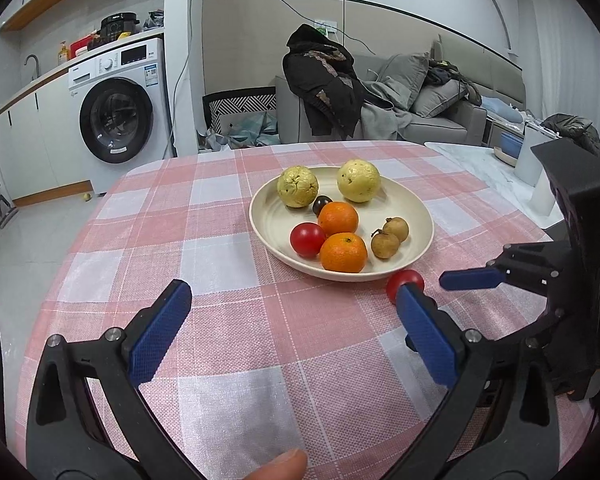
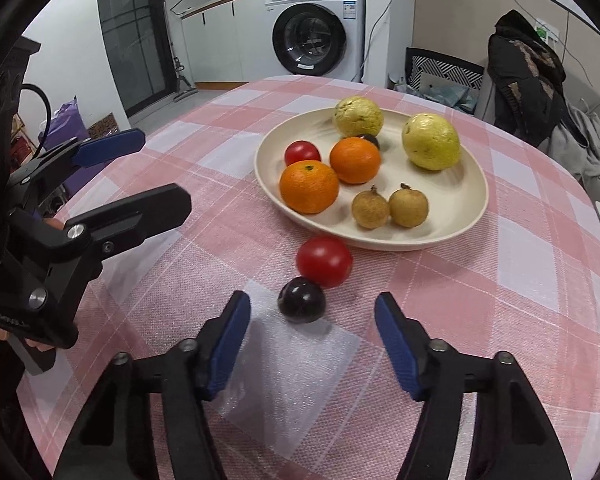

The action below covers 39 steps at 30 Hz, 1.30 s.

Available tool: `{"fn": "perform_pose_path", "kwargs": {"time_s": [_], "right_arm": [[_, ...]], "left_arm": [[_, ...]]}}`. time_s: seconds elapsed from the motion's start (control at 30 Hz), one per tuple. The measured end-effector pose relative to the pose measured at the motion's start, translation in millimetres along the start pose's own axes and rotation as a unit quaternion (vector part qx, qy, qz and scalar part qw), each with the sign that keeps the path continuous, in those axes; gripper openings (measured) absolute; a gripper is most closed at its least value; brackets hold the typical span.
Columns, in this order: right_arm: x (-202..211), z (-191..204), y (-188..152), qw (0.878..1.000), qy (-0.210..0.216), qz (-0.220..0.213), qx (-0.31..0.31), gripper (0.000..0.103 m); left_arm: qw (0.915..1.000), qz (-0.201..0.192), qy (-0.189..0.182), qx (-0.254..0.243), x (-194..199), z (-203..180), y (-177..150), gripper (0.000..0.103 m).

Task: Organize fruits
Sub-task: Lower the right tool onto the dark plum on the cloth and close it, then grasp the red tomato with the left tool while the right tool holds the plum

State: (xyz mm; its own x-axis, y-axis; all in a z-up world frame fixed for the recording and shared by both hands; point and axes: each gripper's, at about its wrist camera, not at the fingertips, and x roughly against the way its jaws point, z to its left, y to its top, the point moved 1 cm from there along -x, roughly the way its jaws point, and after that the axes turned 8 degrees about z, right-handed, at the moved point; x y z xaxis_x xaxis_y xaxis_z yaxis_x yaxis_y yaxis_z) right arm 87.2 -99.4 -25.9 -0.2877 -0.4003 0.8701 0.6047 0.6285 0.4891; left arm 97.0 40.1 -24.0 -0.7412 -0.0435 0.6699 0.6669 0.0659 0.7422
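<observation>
We are centring the right gripper (image 2: 312, 336), fingers half-open and empty, on the dark plum (image 2: 301, 299), bottom centre, avoiding the red tomato (image 2: 324, 261); left gripper (image 1: 292, 332) idling wide open, empty.

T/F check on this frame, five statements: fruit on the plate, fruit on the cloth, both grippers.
1. Two oranges lie on the plate. True.
2. The dark plum on the cloth is clamped by the right gripper. False: it lies loose ahead of the open pads, touching neither.
3. A red tomato lies on the cloth beside the plate. True.
4. The left gripper holds a tomato. False: it is open and holds nothing.
5. The plate holds three yellow guavas. False: there are two.
</observation>
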Motion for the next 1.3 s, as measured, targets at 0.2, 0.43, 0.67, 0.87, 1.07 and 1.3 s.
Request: {"fn": "perform_pose_path", "kwargs": {"time_s": [0.2, 0.43, 0.67, 0.87, 1.07, 1.3], "right_arm": [[-2.4, 1.9, -0.2, 1.000, 0.012, 0.003, 0.001, 0.053], [-3.7, 1.8, -0.1, 1.000, 0.016, 0.003, -0.002, 0.041], [-4.2, 1.6, 0.3, 1.000, 0.017, 0.002, -0.003, 0.027], [-0.5, 0.2, -0.1, 1.000, 0.019, -0.006, -0.005, 0.026], [22.5, -9.3, -1.8, 0.998, 0.013, -0.051, -0.020, 0.026], [39.2, -34.4, -0.5, 0.993, -0.007, -0.095, -0.066, 0.026]], "left_arm": [[1.0000, 0.000, 0.000, 0.000, -0.1, 0.2, 0.1, 0.102], [1.0000, 0.001, 0.000, 0.000, -0.7, 0.4, -0.2, 0.102], [1.0000, 0.001, 0.001, 0.000, -0.8, 0.7, -0.1, 0.102], [1.0000, 0.001, 0.000, 0.000, -0.6, -0.2, 0.4, 0.102], [1.0000, -0.002, -0.006, -0.005, 0.1, -2.1, -1.1, 0.102], [0.9996, 0.000, -0.020, -0.019, -3.1, -15.9, -5.7, 0.102]]}}
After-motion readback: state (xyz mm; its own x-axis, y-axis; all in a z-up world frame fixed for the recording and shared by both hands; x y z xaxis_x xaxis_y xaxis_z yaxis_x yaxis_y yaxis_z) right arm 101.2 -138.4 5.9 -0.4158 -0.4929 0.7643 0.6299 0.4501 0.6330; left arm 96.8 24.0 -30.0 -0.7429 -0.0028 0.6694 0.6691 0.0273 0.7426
